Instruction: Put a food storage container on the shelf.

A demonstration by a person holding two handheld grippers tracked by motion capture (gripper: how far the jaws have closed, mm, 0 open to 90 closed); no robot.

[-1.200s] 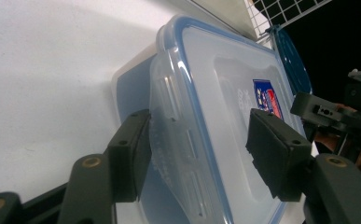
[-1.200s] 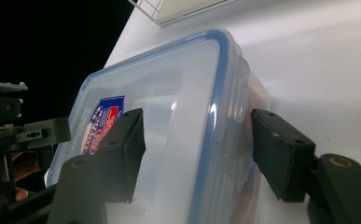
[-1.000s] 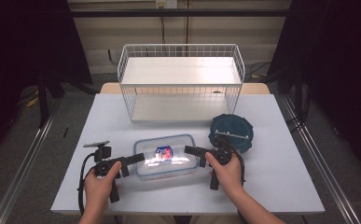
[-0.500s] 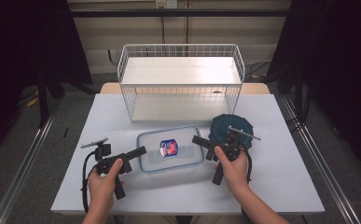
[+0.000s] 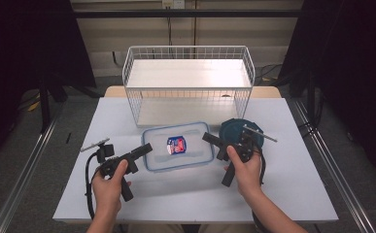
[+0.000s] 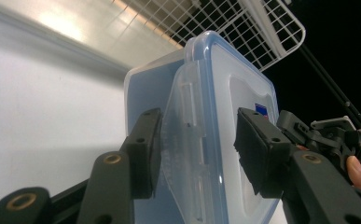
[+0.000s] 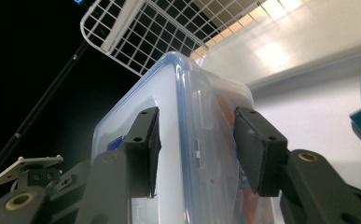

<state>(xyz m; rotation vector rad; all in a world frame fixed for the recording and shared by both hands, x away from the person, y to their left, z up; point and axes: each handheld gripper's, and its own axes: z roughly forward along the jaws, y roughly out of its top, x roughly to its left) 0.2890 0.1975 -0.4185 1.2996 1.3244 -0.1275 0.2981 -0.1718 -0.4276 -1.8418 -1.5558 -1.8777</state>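
You hold the lidded plastic container [image 5: 177,145] between both tools, above the white table [image 5: 297,194], just in front of the wire basket [image 5: 188,80]. Your left gripper [image 5: 146,148] clamps its left end, your right gripper [image 5: 209,138] its right end — both jaws have just been closing on it. The teal lid [image 5: 236,127] lies beside your right hand.

clear box w/ blue rim [image 5: 178,145], white wire basket [image 5: 188,82], teal lid, maybe [image 5: 234,130]
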